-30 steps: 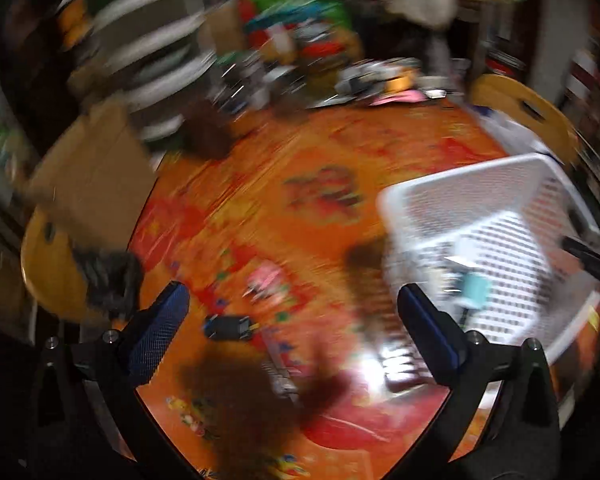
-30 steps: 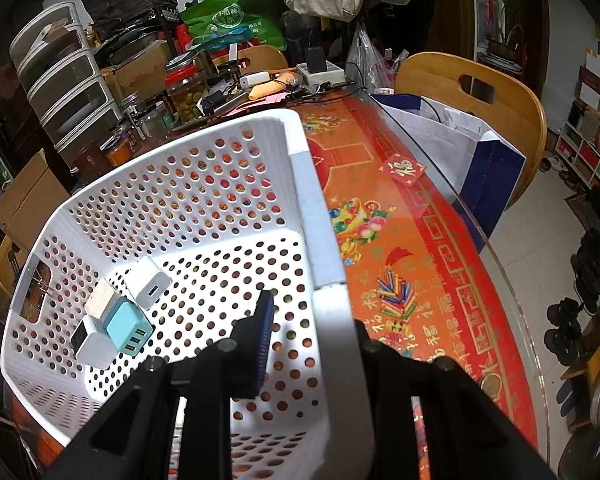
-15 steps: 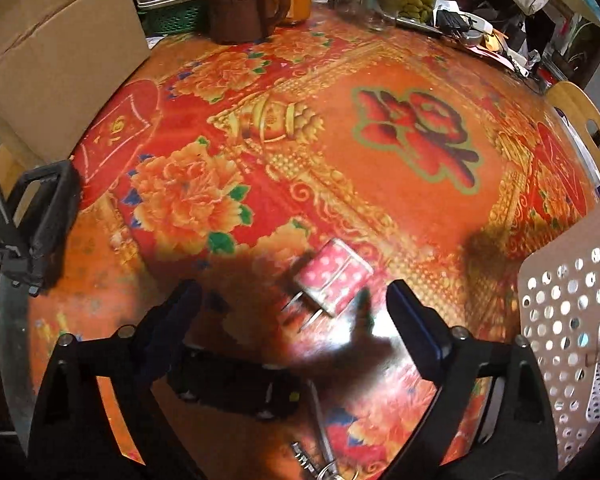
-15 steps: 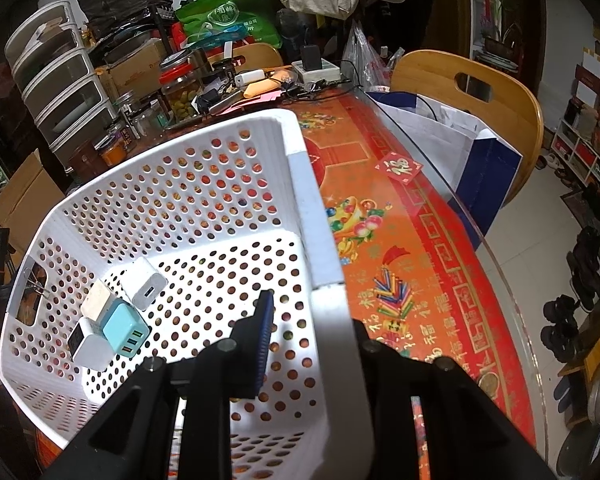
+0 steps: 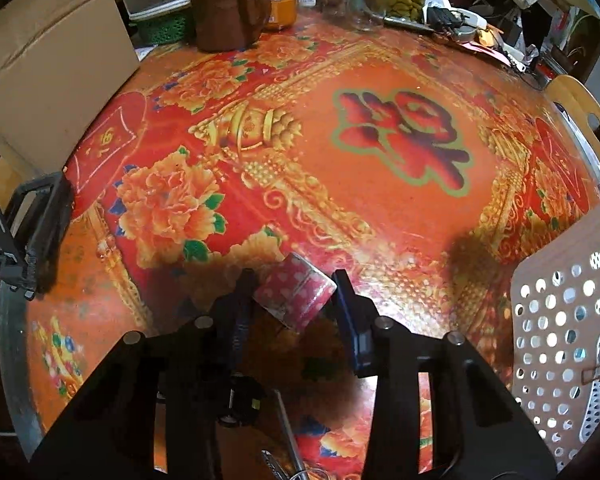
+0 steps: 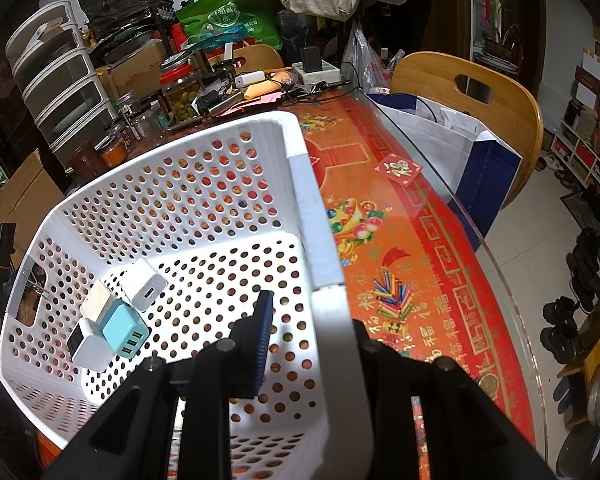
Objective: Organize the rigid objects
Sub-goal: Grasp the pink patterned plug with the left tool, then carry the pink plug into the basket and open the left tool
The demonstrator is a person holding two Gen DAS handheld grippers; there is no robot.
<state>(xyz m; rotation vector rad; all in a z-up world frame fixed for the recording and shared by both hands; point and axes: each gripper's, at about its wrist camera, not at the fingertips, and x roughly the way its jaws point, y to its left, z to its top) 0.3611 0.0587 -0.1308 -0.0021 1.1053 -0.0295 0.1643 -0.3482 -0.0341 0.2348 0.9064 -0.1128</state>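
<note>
The middle of the red tabletop lay bare and passable. A brown jug, glass jars and a cardboard box blocked its far and left edges; a white basket stood right.

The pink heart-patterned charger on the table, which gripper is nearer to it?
Left. The left gripper straddles the pink charger; the right gripper clamps the white basket's wall.
</note>
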